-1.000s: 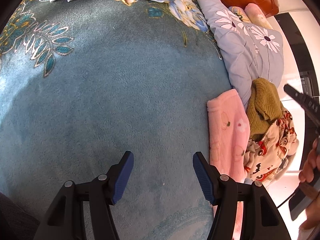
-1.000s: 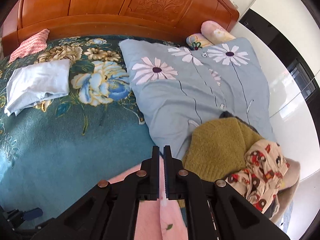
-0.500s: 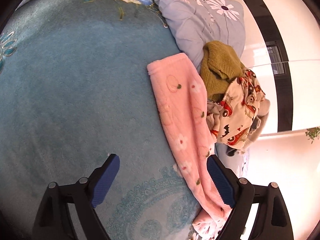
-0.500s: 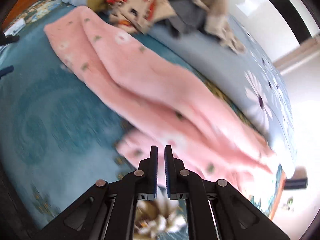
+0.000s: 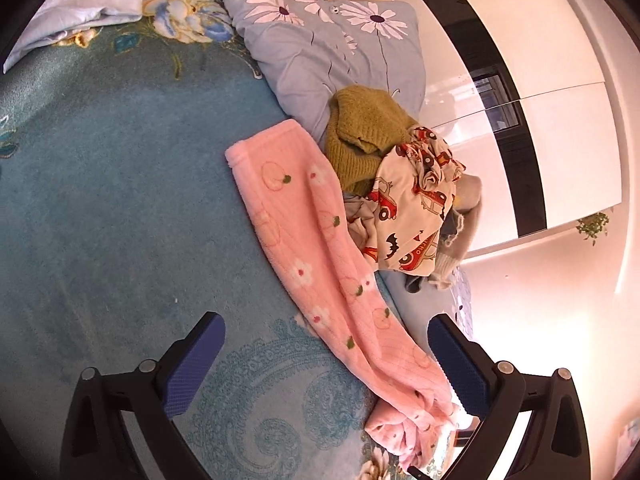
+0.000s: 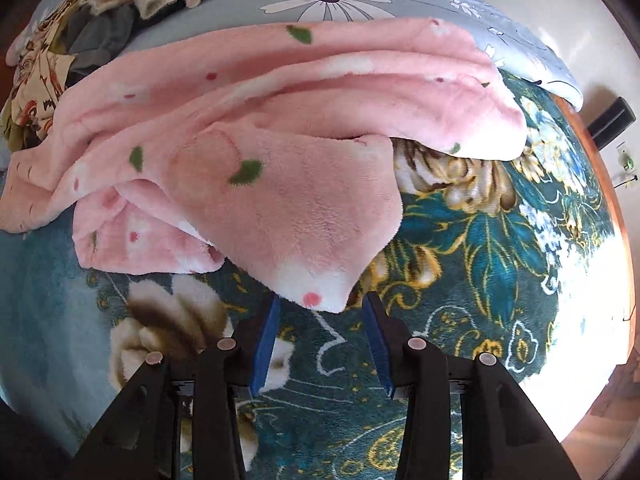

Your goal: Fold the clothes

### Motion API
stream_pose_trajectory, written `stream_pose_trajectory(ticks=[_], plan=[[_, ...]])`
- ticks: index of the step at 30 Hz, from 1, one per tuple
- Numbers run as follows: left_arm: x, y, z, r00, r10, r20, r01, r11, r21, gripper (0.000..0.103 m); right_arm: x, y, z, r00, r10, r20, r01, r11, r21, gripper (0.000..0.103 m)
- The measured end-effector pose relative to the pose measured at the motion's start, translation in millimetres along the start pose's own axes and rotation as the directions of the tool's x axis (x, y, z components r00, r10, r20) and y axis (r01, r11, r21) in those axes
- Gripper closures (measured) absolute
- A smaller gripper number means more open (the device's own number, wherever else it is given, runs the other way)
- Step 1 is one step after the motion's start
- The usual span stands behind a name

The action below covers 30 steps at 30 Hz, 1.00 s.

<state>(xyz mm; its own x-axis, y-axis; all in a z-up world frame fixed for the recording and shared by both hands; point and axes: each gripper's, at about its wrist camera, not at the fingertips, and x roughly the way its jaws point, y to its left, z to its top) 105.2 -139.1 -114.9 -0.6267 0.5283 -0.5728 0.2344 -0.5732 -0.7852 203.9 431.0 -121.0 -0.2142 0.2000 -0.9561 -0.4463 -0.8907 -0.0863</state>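
Pink fleece trousers (image 5: 316, 240) with flower and fruit prints lie lengthwise on the teal floral blanket (image 5: 120, 208), waistband at the far end and leg ends bunched near the bed's edge. My left gripper (image 5: 326, 356) hovers above the blanket with its jaws opening wide; the legs run between the fingers close to the right finger (image 5: 460, 368), and no pad presses on them. In the right wrist view the rumpled leg ends (image 6: 280, 152) fill the middle. My right gripper (image 6: 320, 320) points steeply down, jaws opening, with a hem corner (image 6: 316, 296) just ahead of the tips, not pinched.
A heap of clothes lies right of the trousers: an olive knit sweater (image 5: 360, 136), a cream car-print garment (image 5: 412, 208) and grey pieces. A grey-blue daisy pillow (image 5: 320, 48) lies behind. A folded pale-blue garment (image 5: 80, 8) is at the far left. White wardrobe doors (image 5: 560, 140) stand past the bed's edge.
My right gripper swung from the waistband end to the leg ends, tipped downward, and its shut jaws parted. My left gripper rose, rolled and spread wider, so the whole trousers came into view.
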Motion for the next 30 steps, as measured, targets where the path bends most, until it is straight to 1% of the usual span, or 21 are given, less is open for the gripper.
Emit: stream_pose_trajectory(ticks=[2,5,6,8,9,11,13,14,16,18,20,22,25,26,29,30], plan=[[-8.1,-2.1,-2.0,1.0,0.008,0.024,-0.008,1.0,0.015,0.0,9.3,3.4,3.8,1.0,-0.001,-0.004,0.001,1.0,0.002,0.059],[-13.3,-2.4,-4.9,0.999,0.018,0.035,-0.018,1.0,0.014,0.0,18.3,4.4,12.0,0.997,-0.071,0.001,0.071,0.997,0.026,0.059],[-13.9,-2.6,-5.5,0.999,0.024,0.037,-0.025,1.0,0.017,0.0,17.9,4.5,15.0,0.996,-0.085,-0.004,0.085,0.995,0.044,0.059],[-15.0,-3.1,-6.9,0.998,0.038,0.042,-0.039,0.999,0.022,0.0,7.5,11.1,19.0,0.996,-0.086,0.005,0.085,0.995,0.05,0.059],[-15.2,-3.6,-7.4,0.998,0.045,0.043,-0.047,0.999,0.027,0.0,-0.8,17.9,19.6,0.996,-0.081,0.026,0.08,0.996,0.025,0.059],[-13.4,-5.3,-8.3,0.997,0.064,0.042,-0.066,0.997,0.043,0.0,-20.9,37.9,14.6,0.992,-0.083,0.09,0.09,0.993,-0.078,0.059],[-11.0,-8.0,-9.7,0.997,0.074,0.036,-0.076,0.995,0.062,0.0,-35.6,59.7,1.8,0.985,-0.068,0.156,0.1,0.974,-0.206,0.059],[-9.7,-9.8,-10.7,0.996,0.078,0.032,-0.08,0.994,0.074,0.0,-42.8,70.7,-4.7,0.981,-0.057,0.188,0.107,0.957,-0.268,0.059],[-6.7,-13.8,-13.4,0.995,0.095,0.026,-0.097,0.99,0.104,0.0,-41.7,90.1,-16.1,0.982,-0.013,0.189,0.087,0.917,-0.389,0.059],[-3.8,-17.6,-16.1,0.993,0.114,0.02,-0.116,0.984,0.136,0.0,-31.0,110.7,-24.5,0.984,-0.012,0.178,0.098,0.87,-0.482,0.059],[-1.5,-18.3,-17.5,0.991,0.134,0.016,-0.135,0.98,0.15,0.0,-19.8,131.3,-32.8,0.986,-0.014,0.166,0.108,0.815,-0.57,0.059],[0.7,-17.7,-18.3,0.989,0.15,0.009,-0.149,0.977,0.155,0.0,-8.7,151.9,-41.1,0.988,-0.018,0.155,0.116,0.75,-0.651,0.059],[3.3,-14.9,-19.0,0.986,0.164,-0.002,-0.162,0.976,0.146,0.0,16.6,171.5,-46.5,0.978,-0.109,0.175,0.204,0.647,-0.734,0.059],[3.8,-13.4,-19.0,0.986,0.166,-0.004,-0.164,0.977,0.139,0.0,23.5,174.1,-48.1,0.975,-0.131,0.181,0.223,0.622,-0.751,0.059],[3.7,-12.4,-19.3,0.979,0.202,0.018,-0.203,0.971,0.13,0.0,25.2,177.8,-50.0,0.972,-0.126,0.198,0.234,0.593,-0.771,0.059],[4.7,-11.7,-19.3,0.979,0.203,0.015,-0.203,0.971,0.127,0.0,23.5,178.8,-50.2,0.968,-0.131,0.216,0.251,0.584,-0.772,0.059]])
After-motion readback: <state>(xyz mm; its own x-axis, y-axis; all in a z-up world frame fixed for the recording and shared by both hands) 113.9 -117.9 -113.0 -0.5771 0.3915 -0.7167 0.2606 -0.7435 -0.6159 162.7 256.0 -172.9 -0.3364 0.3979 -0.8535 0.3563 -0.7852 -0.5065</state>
